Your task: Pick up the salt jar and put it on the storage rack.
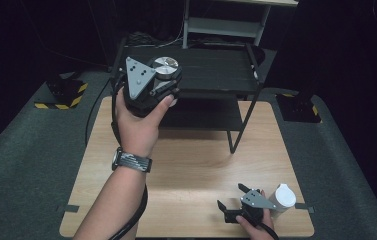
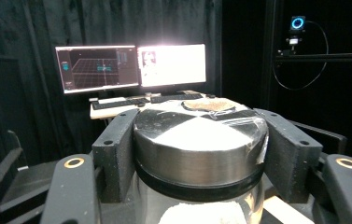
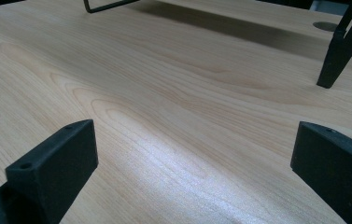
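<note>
A glass jar with a shiny metal lid (image 2: 197,135) and white powder inside sits between my left gripper's black pads (image 2: 115,149), which press on the lid from both sides. In the high view my left gripper (image 1: 164,79) holds this jar (image 1: 166,64) up at the front left corner of a black rack's top shelf (image 1: 216,70). My right gripper (image 1: 231,196) rests low on the wooden table (image 1: 191,170) near its front right edge. Its jaws stand wide apart with only bare wood between them (image 3: 192,172).
A white cup-like container (image 1: 282,196) stands just right of the right hand. The black rack's legs (image 3: 337,56) stand on the far half of the table. Two lit monitors (image 2: 131,65) on a desk are behind the jar in the left gripper view.
</note>
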### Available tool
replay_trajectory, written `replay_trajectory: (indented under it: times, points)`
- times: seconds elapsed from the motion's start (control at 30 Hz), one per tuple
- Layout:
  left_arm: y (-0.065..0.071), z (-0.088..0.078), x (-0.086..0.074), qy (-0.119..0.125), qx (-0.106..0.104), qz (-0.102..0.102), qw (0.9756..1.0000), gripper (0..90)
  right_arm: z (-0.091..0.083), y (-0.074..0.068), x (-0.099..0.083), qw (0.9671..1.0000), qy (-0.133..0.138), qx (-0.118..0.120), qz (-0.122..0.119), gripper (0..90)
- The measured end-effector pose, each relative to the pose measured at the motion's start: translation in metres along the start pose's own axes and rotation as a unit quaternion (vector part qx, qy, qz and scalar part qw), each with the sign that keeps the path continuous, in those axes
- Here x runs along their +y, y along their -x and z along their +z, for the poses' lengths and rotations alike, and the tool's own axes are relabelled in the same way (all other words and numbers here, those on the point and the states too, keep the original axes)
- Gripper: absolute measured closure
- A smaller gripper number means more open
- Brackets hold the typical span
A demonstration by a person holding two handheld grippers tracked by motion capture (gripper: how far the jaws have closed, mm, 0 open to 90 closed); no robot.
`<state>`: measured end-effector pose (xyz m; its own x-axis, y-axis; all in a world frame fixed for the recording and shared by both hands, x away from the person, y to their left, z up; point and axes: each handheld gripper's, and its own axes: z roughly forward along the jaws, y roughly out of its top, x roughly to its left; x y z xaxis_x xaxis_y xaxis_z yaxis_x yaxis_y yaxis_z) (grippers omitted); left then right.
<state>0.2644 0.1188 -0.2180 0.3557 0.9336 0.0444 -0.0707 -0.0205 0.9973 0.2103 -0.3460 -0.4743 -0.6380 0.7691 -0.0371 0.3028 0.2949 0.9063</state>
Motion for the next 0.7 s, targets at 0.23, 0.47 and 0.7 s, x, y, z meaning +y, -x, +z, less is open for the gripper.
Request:
replay_trajectory:
  times: [0.23, 0.47, 0.7]
  points:
    - [-0.001, 0.014, 0.004, -0.004, 0.014, -0.003, 0.9999, 35.0, 0.0, 0.001, 0.0, 1.0, 0.001, 0.003, 0.002, 0.5]
    - [-0.002, 0.036, 0.003, -0.012, 0.023, 0.003, 0.9997, 35.0, 0.0, 0.003, 0.0, 1.0, 0.001, 0.007, 0.005, 0.5]
    - [-0.002, 0.06, 0.005, -0.013, 0.029, -0.005, 0.9995, 34.9, 0.0, 0.007, -0.002, 0.9998, 0.005, 0.01, 0.013, 0.4]
